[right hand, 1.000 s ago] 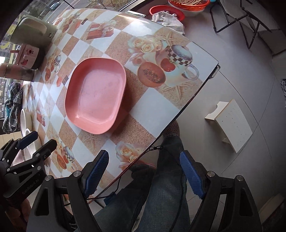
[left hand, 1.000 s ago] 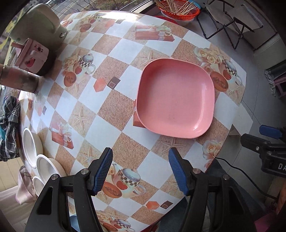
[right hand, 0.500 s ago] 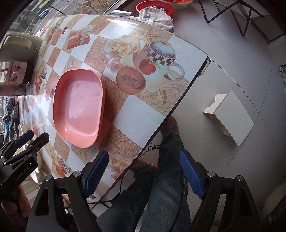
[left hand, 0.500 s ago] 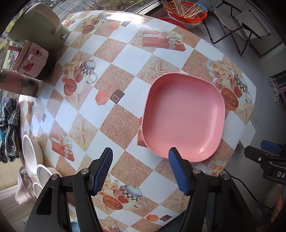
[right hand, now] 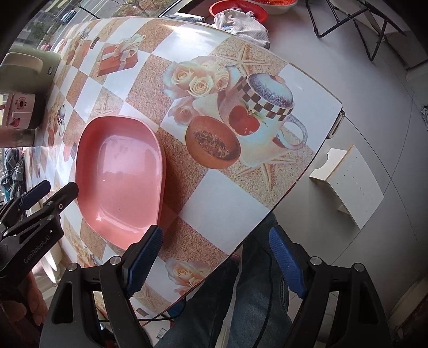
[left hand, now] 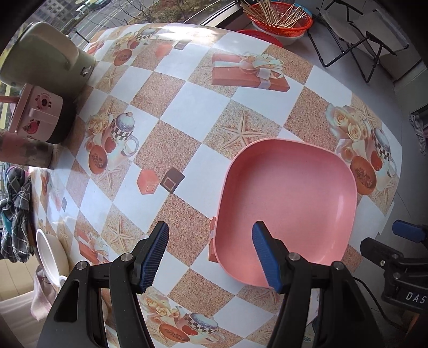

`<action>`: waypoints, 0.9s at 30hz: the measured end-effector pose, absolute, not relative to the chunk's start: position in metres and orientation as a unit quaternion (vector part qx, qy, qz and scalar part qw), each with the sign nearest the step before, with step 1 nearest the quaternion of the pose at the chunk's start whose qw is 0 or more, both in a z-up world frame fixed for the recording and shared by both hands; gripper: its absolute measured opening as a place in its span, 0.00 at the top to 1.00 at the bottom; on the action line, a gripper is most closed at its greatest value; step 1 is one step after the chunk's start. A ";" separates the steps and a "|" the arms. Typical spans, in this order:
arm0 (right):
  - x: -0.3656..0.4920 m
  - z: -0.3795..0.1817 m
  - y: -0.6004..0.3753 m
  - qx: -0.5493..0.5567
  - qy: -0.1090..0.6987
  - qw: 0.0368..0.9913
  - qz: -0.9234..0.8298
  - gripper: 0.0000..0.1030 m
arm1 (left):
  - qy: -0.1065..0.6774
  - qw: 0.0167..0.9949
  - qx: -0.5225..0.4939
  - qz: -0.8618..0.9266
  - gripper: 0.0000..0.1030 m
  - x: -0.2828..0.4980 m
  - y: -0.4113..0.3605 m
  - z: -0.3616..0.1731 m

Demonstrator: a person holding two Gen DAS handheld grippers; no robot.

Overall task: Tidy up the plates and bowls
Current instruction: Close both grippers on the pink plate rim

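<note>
Pink square plate (left hand: 291, 206) sits flat on the table (left hand: 187, 112), near the right edge, over the checkered tablecloth (right hand: 227, 203) with teapot and rose prints. Left gripper (left hand: 210, 253) points steeply down, jaws parted about halfway, nothing between them; its right finger (left hand: 263, 253) is over the plate's near-left corner and its left finger (left hand: 155, 254) over bare cloth, contact not clear. Right gripper (right hand: 215, 263) also points down, jaws wide, empty; it straddles the table's near edge, left finger (right hand: 144, 257) just beside the plate's near rim, right finger (right hand: 286, 263) off the table over the person's jeans (right hand: 240, 307). White bowls (left hand: 50, 257) are stacked at the near-left edge of the table, well apart from the plate. Far left: green container (left hand: 42, 59) and a pink lidded box (left hand: 37, 117). Orange basket (left hand: 278, 16) with sticks is beyond the far side
</note>
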State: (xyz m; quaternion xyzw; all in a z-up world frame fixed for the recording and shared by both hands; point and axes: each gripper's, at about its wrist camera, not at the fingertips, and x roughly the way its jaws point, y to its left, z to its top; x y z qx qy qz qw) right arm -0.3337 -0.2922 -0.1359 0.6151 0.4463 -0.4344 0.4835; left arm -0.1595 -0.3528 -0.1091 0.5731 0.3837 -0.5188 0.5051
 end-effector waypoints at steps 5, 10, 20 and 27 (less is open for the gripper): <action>-0.317 -0.143 -0.299 0.606 0.453 0.491 -0.431 0.19 | 0.375 0.498 0.583 -0.521 0.33 -0.160 -0.365 -0.123; -0.302 -0.152 -0.305 0.592 0.466 0.493 -0.434 0.20 | 0.377 0.486 0.592 -0.520 0.33 -0.161 -0.373 -0.137; -0.272 -0.156 -0.306 0.561 0.495 0.518 -0.415 0.74 | 0.469 0.449 0.552 -0.524 0.72 -0.148 -0.380 -0.151; -0.248 -0.155 -0.305 0.531 0.526 0.543 -0.382 0.86 | 0.447 0.467 0.558 -0.520 0.73 -0.152 -0.347 -0.149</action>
